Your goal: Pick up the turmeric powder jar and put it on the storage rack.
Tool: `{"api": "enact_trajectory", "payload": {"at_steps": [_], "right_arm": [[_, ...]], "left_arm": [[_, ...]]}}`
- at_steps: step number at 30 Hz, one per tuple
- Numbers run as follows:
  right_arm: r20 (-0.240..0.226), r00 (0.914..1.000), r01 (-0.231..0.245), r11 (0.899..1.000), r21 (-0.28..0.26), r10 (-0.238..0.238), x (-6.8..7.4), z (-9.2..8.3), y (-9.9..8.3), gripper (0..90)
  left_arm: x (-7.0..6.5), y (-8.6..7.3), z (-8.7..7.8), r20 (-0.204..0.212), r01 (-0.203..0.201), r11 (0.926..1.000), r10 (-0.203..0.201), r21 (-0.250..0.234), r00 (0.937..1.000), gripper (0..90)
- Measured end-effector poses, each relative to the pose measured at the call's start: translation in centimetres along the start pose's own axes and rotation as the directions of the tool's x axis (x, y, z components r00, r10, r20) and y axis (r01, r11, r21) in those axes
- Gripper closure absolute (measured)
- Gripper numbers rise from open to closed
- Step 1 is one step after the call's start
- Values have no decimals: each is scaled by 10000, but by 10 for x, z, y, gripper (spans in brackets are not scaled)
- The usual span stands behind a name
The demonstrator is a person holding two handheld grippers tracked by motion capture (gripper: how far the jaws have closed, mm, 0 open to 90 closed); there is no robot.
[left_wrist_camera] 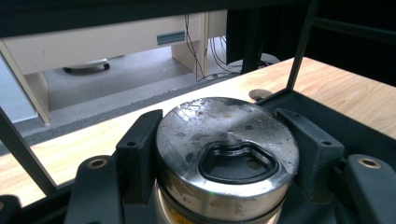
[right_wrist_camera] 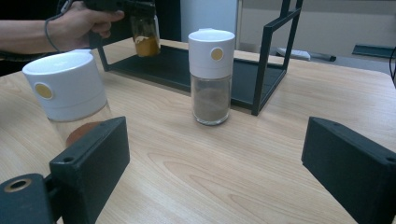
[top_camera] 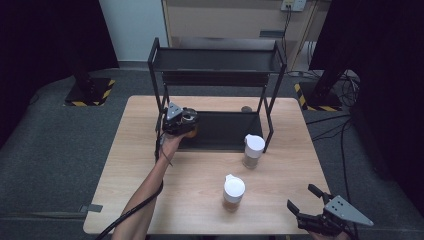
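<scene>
A light wooden bench point(top_camera: 150, 200) stands on grey carpet point(top_camera: 60, 145). Black curtains point(top_camera: 45, 40) hang at both sides. Behind, a beige cabinet point(top_camera: 225, 20) sits against a pale wall point(top_camera: 132, 30), cables point(top_camera: 287, 30) trailing from a socket. Two stand bases carry yellow-black hazard tape point(top_camera: 107, 87).

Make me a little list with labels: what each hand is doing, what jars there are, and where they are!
left gripper: shut on the yellow spice jar, held over the black rack's lower shelf
right gripper: open, holding nothing, near the table's front right corner
white-lidded jars: two, standing on the table
far jar: brown powder, beside the rack's front right leg
near jar: closer to the person
</scene>
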State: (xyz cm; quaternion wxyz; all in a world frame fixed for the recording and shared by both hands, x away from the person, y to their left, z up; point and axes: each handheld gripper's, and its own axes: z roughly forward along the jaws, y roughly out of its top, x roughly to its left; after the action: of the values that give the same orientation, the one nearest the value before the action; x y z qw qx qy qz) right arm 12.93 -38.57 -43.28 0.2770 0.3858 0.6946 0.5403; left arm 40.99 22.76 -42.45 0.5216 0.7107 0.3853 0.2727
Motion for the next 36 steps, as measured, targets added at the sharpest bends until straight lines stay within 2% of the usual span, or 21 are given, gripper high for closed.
{"api": "enact_trajectory", "payload": {"at_steps": [2,6,10,22,30,36], "right_arm": [[-3,10000,2,10000,2,-2,0,0,0,77],[-14,10000,3,10000,11,-3,0,0,0,78],[-15,10000,7,10000,7,-7,0,0,0,78],[-27,10000,2,10000,16,-2,0,0,0,78],[-47,10000,23,10000,18,-23,0,0,0,78],[-42,10000,49,10000,27,-49,0,0,0,78]], "left_arm": [[1,-4,1,-25,172,9998,-172,22,9998,340],[2,-9,2,-130,166,9998,-165,85,9998,340],[2,-12,3,-242,324,9994,-320,135,9992,340],[4,-20,4,-252,526,9985,-522,134,9983,340],[5,-23,4,-309,517,9986,-513,130,9982,340],[8,-24,4,-202,609,9981,-607,121,9980,339]]}}
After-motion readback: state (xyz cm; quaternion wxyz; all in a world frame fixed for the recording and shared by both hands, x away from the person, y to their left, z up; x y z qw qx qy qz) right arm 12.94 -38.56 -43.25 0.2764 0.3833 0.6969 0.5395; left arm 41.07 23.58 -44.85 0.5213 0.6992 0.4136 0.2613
